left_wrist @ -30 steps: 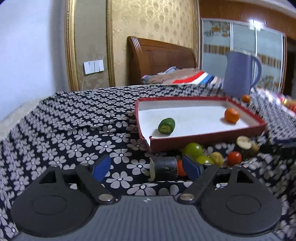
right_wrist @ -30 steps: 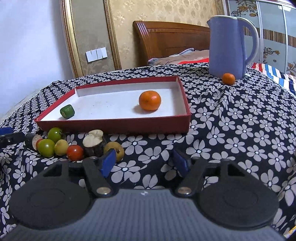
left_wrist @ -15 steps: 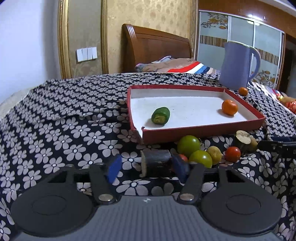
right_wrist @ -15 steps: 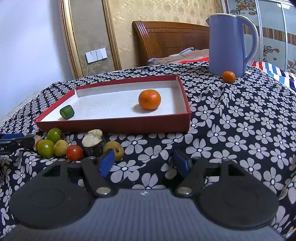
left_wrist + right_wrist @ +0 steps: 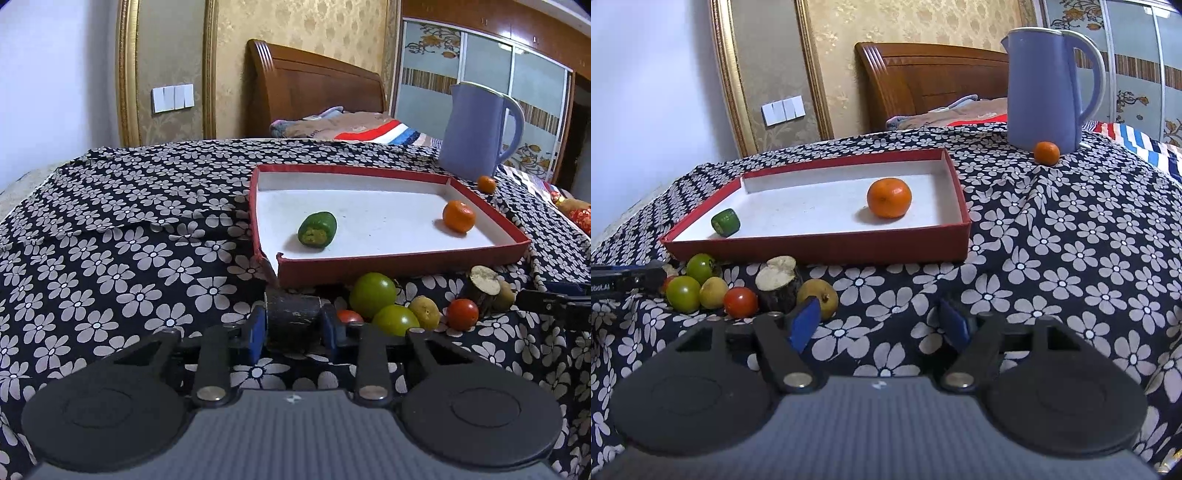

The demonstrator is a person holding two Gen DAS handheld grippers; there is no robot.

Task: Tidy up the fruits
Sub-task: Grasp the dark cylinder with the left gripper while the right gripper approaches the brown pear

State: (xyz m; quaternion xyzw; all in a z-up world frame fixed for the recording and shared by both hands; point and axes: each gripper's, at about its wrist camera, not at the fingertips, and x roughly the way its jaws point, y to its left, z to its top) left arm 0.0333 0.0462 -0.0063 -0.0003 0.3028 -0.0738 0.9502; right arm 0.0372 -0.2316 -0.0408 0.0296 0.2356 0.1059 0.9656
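My left gripper point(image 5: 293, 328) is shut on a dark cylindrical fruit piece point(image 5: 293, 314) lying on the cloth just in front of the red tray point(image 5: 402, 264). The tray holds a green piece point(image 5: 317, 229) and an orange point(image 5: 458, 216). Beside the gripped piece lie two green fruits point(image 5: 372, 293), a yellow fruit point(image 5: 424, 313), red tomatoes point(image 5: 462, 314) and a cut dark piece point(image 5: 484, 282). My right gripper point(image 5: 879, 321) is open and empty over the cloth, right of the same pile point(image 5: 713, 291), in front of the tray point(image 5: 827, 247).
A blue jug point(image 5: 1047, 86) stands behind the tray at the right, with a small orange point(image 5: 1046, 153) at its base. The flowered cloth point(image 5: 110, 240) covers the table. A bed headboard point(image 5: 314, 92) and wall are behind.
My left gripper moved forward around the dark piece and its jaws closed on it. The right gripper stayed open and barely moved.
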